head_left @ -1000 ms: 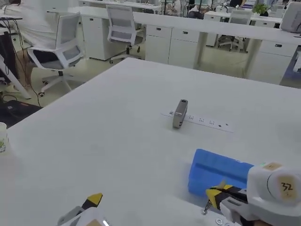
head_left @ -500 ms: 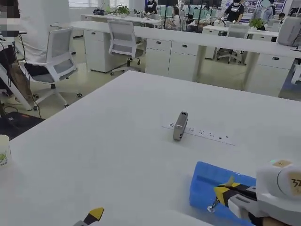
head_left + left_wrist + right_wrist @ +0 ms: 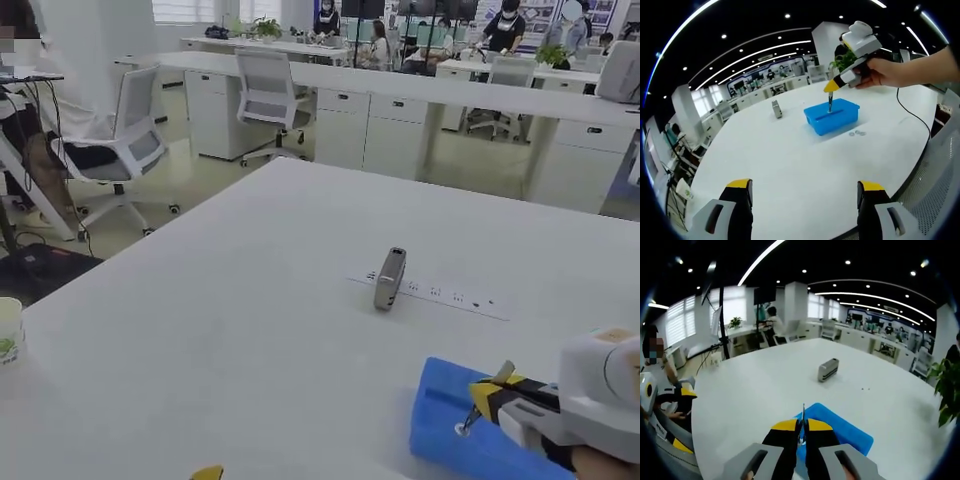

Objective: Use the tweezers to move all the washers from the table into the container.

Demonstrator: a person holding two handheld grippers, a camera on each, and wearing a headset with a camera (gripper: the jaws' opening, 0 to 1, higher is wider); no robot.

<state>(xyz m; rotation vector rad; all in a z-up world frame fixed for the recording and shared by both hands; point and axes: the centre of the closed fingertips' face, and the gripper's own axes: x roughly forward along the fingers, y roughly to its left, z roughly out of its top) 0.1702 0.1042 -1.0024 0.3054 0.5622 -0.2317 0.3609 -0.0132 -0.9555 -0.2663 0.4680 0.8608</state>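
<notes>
My right gripper (image 3: 488, 395) is shut on the tweezers (image 3: 470, 418), which point down over the blue container (image 3: 440, 450) at the table's near right. Something small sits at the tweezers' tip; I cannot tell whether it is a washer. In the left gripper view, a hand holds the right gripper (image 3: 834, 85) with the tweezers (image 3: 830, 104) above the container (image 3: 835, 120), and a few washers (image 3: 856, 133) lie on the table beside it. My left gripper (image 3: 805, 186) stands open and holds nothing. The right gripper view has the tweezers (image 3: 803, 421) between shut jaws over the container (image 3: 845, 432).
A grey box (image 3: 388, 278) stands mid-table by a flush socket strip (image 3: 445, 294). A paper cup (image 3: 8, 335) sits at the left edge. Office chairs (image 3: 115, 150) and desks lie beyond the table's far edge. A cable (image 3: 912, 107) trails from the right gripper.
The right gripper has carried the tweezers from the table in front of the container to above it. The head camera has tilted up. The left gripper has sunk out at the bottom.
</notes>
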